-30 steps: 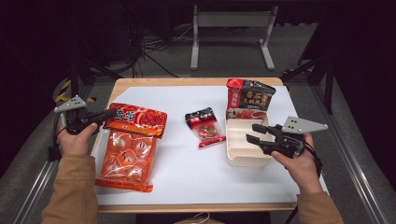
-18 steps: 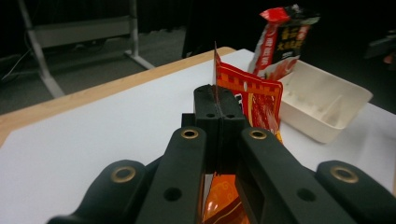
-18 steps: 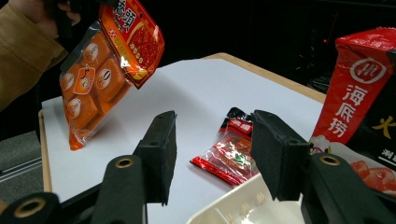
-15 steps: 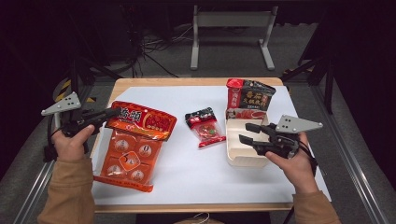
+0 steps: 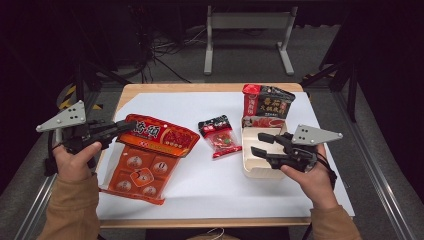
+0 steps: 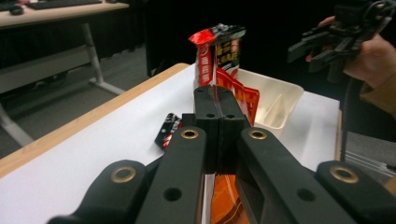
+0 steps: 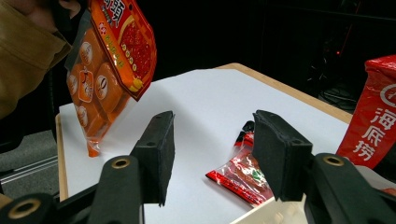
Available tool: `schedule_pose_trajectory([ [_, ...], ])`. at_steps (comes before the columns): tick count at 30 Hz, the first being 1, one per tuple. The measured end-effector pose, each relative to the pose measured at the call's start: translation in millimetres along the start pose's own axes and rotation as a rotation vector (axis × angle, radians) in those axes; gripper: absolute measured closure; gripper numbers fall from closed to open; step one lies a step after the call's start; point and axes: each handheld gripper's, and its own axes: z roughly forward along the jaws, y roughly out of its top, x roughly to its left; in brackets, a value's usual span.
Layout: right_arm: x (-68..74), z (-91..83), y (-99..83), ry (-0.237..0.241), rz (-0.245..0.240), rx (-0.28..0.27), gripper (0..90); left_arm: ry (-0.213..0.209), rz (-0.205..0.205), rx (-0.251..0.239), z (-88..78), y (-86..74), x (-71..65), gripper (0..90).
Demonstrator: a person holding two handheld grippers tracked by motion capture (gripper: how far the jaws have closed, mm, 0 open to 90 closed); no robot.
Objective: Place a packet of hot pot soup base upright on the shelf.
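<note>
in the high view, the left gripper (image 5: 122, 127) has its fingers clamped on the top edge of the large orange packet (image 5: 145, 157), which hangs tilted over the left part of the white-covered bench (image 5: 200, 190). the right gripper (image 5: 260, 143) hovers over the cream tray (image 5: 260, 167); its fingers have just been opening and hold nothing. a small red sachet (image 5: 220, 137) lies between packet and tray.

in the left gripper view, the fingers (image 6: 205, 112) press together on the packet's thin edge (image 6: 224, 205).

in the right gripper view, the fingers (image 7: 156, 149) stand apart with bare bench between them, and the packet (image 7: 109, 65) hangs at upper left.
</note>
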Motion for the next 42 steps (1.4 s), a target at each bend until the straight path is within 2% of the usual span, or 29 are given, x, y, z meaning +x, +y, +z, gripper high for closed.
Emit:
schedule_pose_trajectory([
  [2,0.6,0.3,0.5,0.006,0.002,-0.001,48.9,-0.009,0.008,-0.008,-0.5,2.5,-4.1,90.0],
  [6,1.7,2.7,0.7,0.02,0.004,0.007,49.0,0.002,0.039,0.008,1.1,8.0,-14.3,90.0],
  [7,1.4,3.7,1.4,0.025,0.002,0.002,49.0,-0.004,0.053,0.004,1.8,10.5,-18.7,90.0],
  [14,4.6,10.9,5.1,0.043,-0.008,-0.016,47.6,-0.028,0.085,-0.026,3.5,18.4,-34.6,90.0],
  [20,9.3,23.0,8.5,0.062,-0.022,-0.021,46.0,-0.017,0.092,-0.044,7.8,19.2,-37.2,90.0],
  [26,15.3,43.2,16.7,0.074,-0.039,-0.057,41.9,-0.013,0.085,-0.083,11.5,19.4,-39.5,90.0],
  [30,18.7,52.2,19.3,0.089,-0.039,-0.078,40.9,-0.034,0.083,-0.102,15.4,20.3,-42.9,90.0],
  [33,20.9,61.1,20.7,0.094,-0.048,-0.095,40.4,-0.058,0.094,-0.099,20.8,21.3,-45.9,90.0],
  [42,25.8,84.1,23.5,0.168,-0.029,-0.151,40.9,-0.093,0.107,-0.12,28.8,23.9,-53.8,90.0],
])
